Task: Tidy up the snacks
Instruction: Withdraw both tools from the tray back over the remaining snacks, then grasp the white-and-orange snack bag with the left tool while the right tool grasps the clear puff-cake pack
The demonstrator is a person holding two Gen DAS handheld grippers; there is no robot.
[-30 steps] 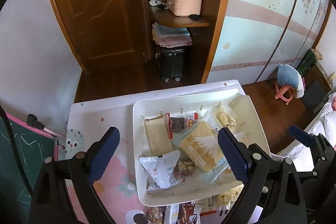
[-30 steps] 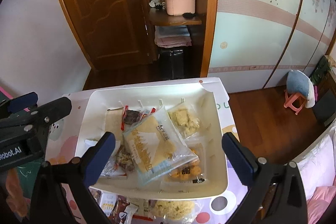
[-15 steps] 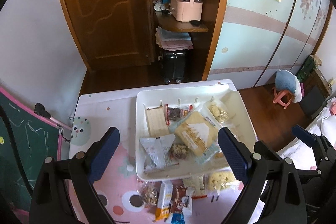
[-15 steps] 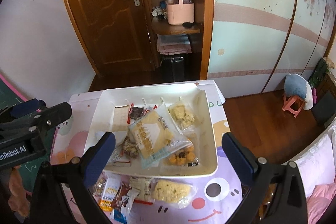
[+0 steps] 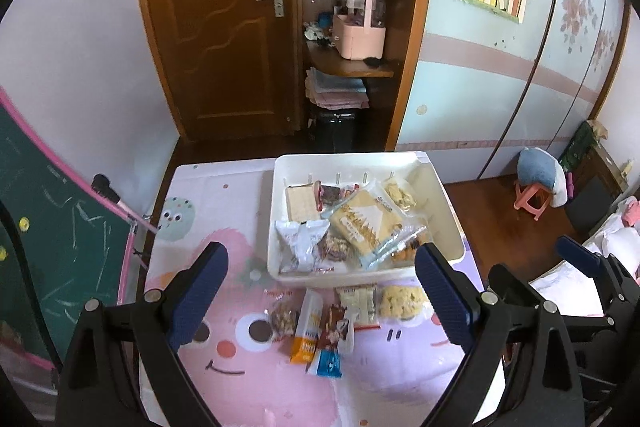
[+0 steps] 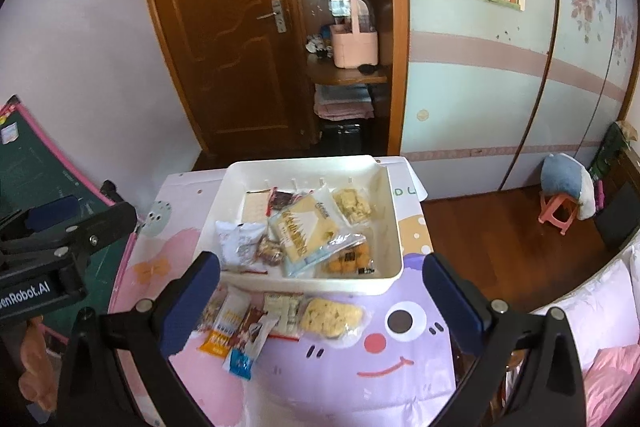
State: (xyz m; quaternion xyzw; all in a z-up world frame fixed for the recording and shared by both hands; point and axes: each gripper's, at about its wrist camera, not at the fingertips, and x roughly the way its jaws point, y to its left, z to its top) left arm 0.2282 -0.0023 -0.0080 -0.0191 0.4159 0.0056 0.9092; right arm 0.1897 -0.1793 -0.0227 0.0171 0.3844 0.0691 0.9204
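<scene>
At the bottom of each frame, both two-finger grippers were seen held above the table, the left gripper [image 5: 320, 291] and the right gripper [image 6: 320, 299] each with jaws spread wide and nothing between them. Just beyond the fingertips, near the lower centre of both views, a loose row of small wrapped snack packets [image 5: 320, 327] was laid on the pink cartoon-printed tablecloth [image 5: 240, 387], among them an orange-and-white stick packet [image 6: 224, 327], a blue-ended dark wrapper [image 6: 246, 347] and a clear bag of pale yellow puffs [image 6: 330, 317]. These were judged light, crinkly and slippery, with crushable contents, so a gentle pinch at a sealed end or flat edge was thought best rather than across the filled middle. Beyond the row, at mid-frame, a white rectangular plastic bin [image 5: 452, 223] was seen already holding several packets, a large clear-wrapped yellow biscuit pack [image 5: 366, 227] lying tilted on top. Farther off, in the upper part of the frame, a brown wooden door [image 5: 216, 27] and a pink handled caddy [image 5: 360, 39] on a shelf were visible.
</scene>
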